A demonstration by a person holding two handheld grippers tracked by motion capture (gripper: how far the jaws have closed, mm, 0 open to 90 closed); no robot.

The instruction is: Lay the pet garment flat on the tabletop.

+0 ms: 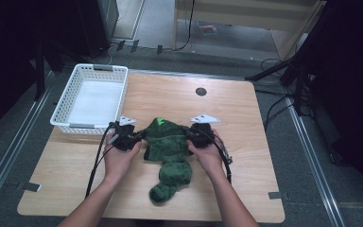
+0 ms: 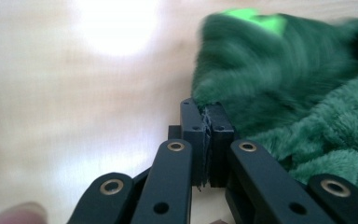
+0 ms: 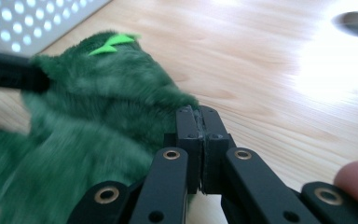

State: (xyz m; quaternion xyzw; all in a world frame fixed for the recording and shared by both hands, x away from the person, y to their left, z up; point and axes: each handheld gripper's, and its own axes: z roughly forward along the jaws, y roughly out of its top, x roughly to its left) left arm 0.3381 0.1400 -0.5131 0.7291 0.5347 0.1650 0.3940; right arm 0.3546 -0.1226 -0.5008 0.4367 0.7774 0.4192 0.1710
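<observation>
High view: the green plush garment (image 1: 169, 153) is lying at the table's (image 1: 246, 142) centre, the left gripper (image 1: 139, 136) and right gripper (image 1: 187, 135) pinching its upper edges. Left gripper view: jaws are clamping fleece at centre frame. Right gripper view: likewise. It looks soft, light and floppy, so the edges are probably offering the best hold.

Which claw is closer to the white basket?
Left. The left claw grips the green plush garment just below the white basket; the right claw grips the garment's far side, farther away.
</observation>
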